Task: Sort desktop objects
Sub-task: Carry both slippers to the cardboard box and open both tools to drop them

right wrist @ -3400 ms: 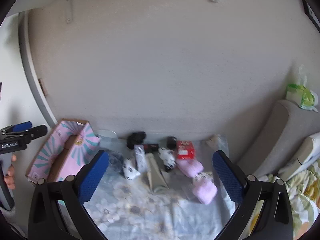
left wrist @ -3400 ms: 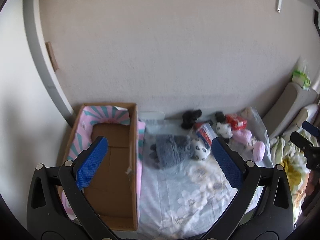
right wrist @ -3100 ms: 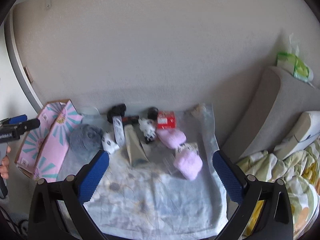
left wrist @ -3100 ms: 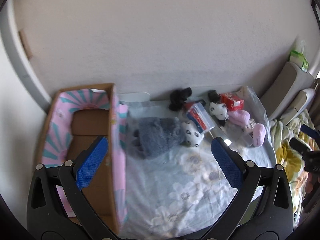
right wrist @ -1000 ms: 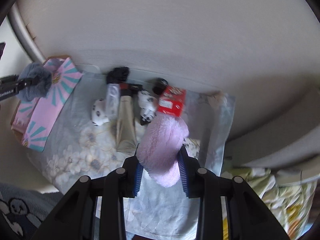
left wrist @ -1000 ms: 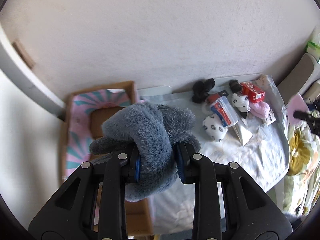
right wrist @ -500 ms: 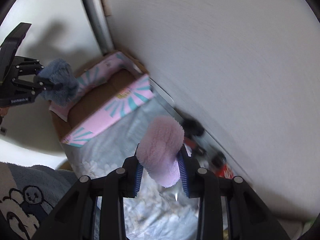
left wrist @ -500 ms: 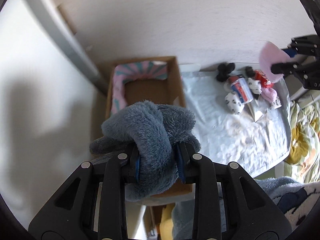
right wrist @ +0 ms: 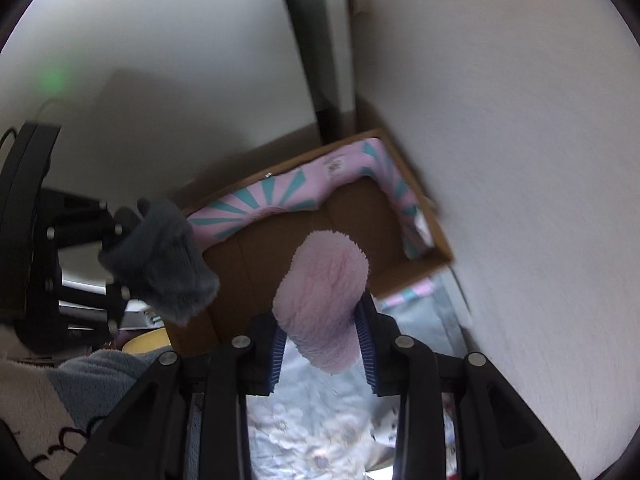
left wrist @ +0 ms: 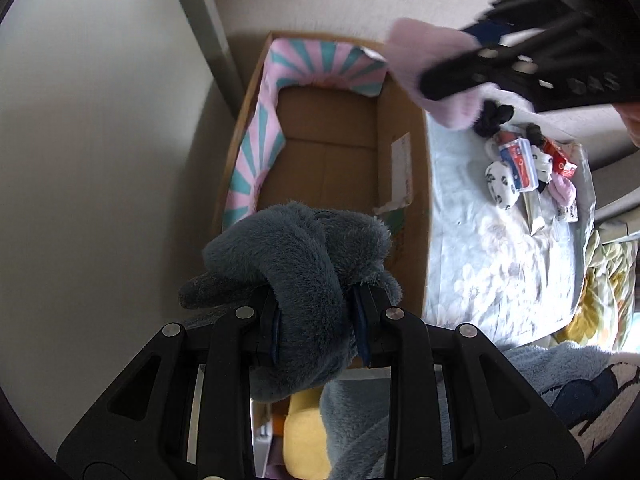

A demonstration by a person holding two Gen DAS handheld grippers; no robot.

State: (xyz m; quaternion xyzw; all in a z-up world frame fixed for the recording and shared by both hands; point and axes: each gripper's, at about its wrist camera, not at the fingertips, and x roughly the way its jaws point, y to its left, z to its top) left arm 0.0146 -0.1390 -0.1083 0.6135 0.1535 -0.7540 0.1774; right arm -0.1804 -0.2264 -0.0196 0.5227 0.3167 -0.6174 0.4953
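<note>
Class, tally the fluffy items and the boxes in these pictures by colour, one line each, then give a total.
Grey fluffy item: 1
Pink fluffy items: 2
Spotted white fluffy items: 2
Cardboard box: 1
Red box: 1
Total: 7

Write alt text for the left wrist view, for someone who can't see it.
The left tool grips a grey fluffy sock above an open cardboard box with pink-and-teal flaps. The right tool holds a pink fluffy sock over the box's far corner; small items lie on a floral cloth.

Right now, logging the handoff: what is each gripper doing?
Left gripper: closed on the gray slipper.
Right gripper: closed on the pink slipper.
</note>
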